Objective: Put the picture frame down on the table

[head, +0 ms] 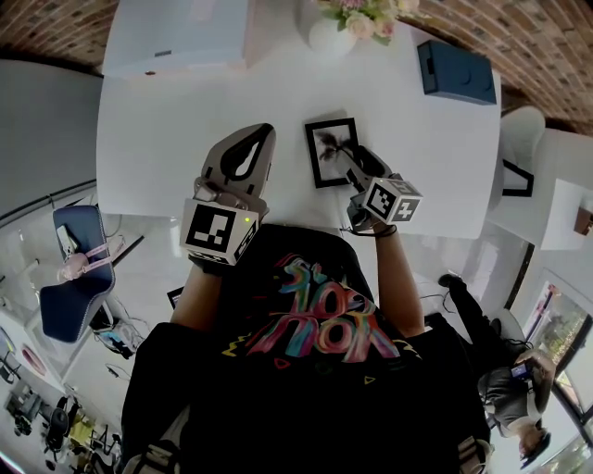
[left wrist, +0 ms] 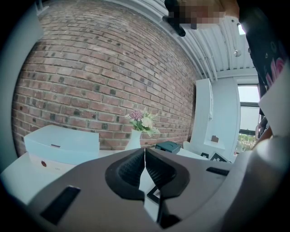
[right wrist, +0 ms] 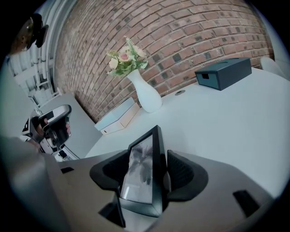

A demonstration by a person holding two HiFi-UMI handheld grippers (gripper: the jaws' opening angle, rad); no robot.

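Your right gripper (head: 358, 159) reaches over the near edge of the white worktop (head: 176, 130), its fingers (right wrist: 182, 174) spread wide on either side of the black picture frame (head: 331, 151). The frame's near end stands between them: clear space shows at the left pad, and the right pad sits just beside the frame's edge. From the head view the frame appears to lie face up on the worktop, near the middle of its front half, showing a dark, palm-like print on a pale ground. Whether its near end rests fully on the surface cannot be told. Your left gripper (head: 263, 135) hovers just left of the frame, apart from it, with its fingers (left wrist: 159, 171) closed together and nothing between them. At the far edge of the worktop a white vase (head: 328, 35) holds a bunch of pink and cream flowers (head: 363, 15). To its left sits a pale blue flat box (head: 176, 37) with its lid on. To the right, near the corner, is a dark blue box (head: 456, 72), also closed. What either box contains cannot be seen. A brick wall (left wrist: 104, 77) runs behind the worktop.
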